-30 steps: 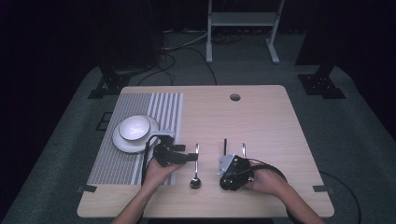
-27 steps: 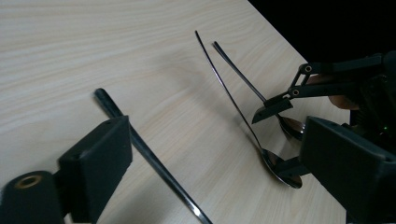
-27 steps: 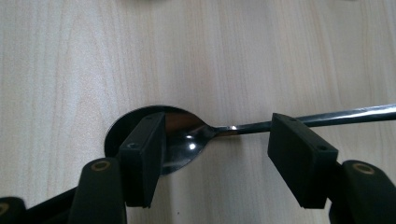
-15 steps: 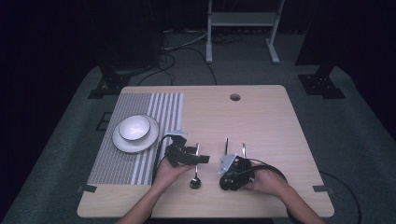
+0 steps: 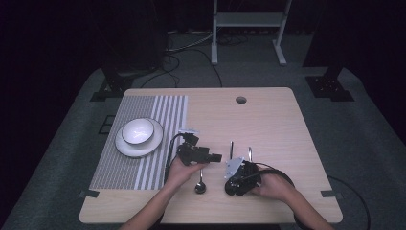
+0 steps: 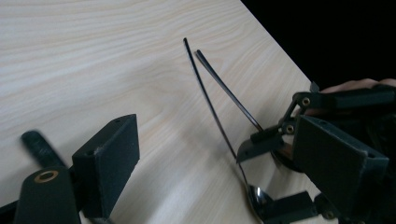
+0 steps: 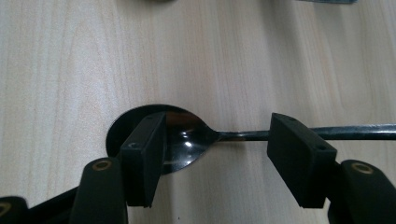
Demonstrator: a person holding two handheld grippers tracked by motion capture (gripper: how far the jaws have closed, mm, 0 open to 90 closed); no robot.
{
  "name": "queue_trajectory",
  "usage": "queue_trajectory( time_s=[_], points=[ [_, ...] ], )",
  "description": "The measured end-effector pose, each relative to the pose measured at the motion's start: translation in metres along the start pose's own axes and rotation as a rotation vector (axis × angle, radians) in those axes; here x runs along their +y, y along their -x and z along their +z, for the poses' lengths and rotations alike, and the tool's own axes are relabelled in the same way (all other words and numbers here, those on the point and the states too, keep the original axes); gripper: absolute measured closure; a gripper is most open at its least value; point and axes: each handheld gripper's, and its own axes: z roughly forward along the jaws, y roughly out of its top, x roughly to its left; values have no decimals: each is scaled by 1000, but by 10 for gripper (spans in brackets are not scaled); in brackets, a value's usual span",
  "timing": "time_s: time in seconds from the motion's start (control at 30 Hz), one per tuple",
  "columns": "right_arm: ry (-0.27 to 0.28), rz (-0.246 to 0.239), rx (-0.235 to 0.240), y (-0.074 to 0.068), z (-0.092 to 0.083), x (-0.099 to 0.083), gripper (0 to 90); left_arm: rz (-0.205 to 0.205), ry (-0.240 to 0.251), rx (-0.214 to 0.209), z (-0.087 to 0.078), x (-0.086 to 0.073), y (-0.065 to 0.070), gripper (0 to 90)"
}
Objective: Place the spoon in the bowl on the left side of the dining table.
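Three dark metal spoons lie near the table's front edge. One spoon [image 5: 200, 186] lies just below my left gripper [image 5: 216, 157]. That gripper points right toward two thin handles [image 5: 231, 147] [image 5: 249, 153]. In the left gripper view its jaws [image 6: 219, 140] stand wide apart and have just closed a little, pressing on nothing; the two handles [image 6: 210, 102] and a spoon bowl [image 6: 256, 196] lie on the table beyond them. My right gripper [image 5: 238, 173] rests over the near ends of those two spoons. Its jaws [image 7: 217, 126] stand apart, straddling a spoon [image 7: 187, 140] that lies crosswise beneath them.
A white bowl [image 5: 137, 131] sits on a white plate [image 5: 146, 147] on a grey striped mat [image 5: 158, 110] at the table's left. A round cable hole [image 5: 241, 99] is at the far side. Cables trail from both grippers.
My left gripper has moved right, away from the plate and toward the spoons and the right gripper. The right hand has stayed where it was.
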Motion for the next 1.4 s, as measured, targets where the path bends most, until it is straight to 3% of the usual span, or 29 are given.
queue_trajectory(
  time_s=[0.13, 0.33, 0.43, 0.47, 0.57, 0.73, 0.9, 1.2, 1.4],
  points=[
    [6, 1, 2, 0, 0, -1, 369, -2, -16, 9, 12, 8, 1, 176],
    [11, -2, 4, 0, 0, -1, 376, -65, -34, 12, 30, 18, -6, 249],
    [13, -6, 3, 0, 0, -1, 377, -77, -40, 11, 36, 21, -7, 286],
    [15, -7, 3, 0, 0, -2, 377, -81, -43, 12, 38, 21, -8, 357],
    [16, -9, 4, 0, 0, -2, 378, -72, -63, 26, 46, 24, -8, 421],
    [19, -5, 4, 0, 0, -3, 378, -76, -99, 21, 61, 24, -12, 617],
    [30, -3, 1, -1, -1, -4, 385, -84, -106, -4, 64, 21, -16, 768],
    [41, 10, -4, 0, -1, -7, 380, -81, -65, -52, 58, 20, -14, 825],
    [42, 28, -23, 1, -3, -12, 371, -106, -19, -89, 52, 19, -15, 854]
  ],
)
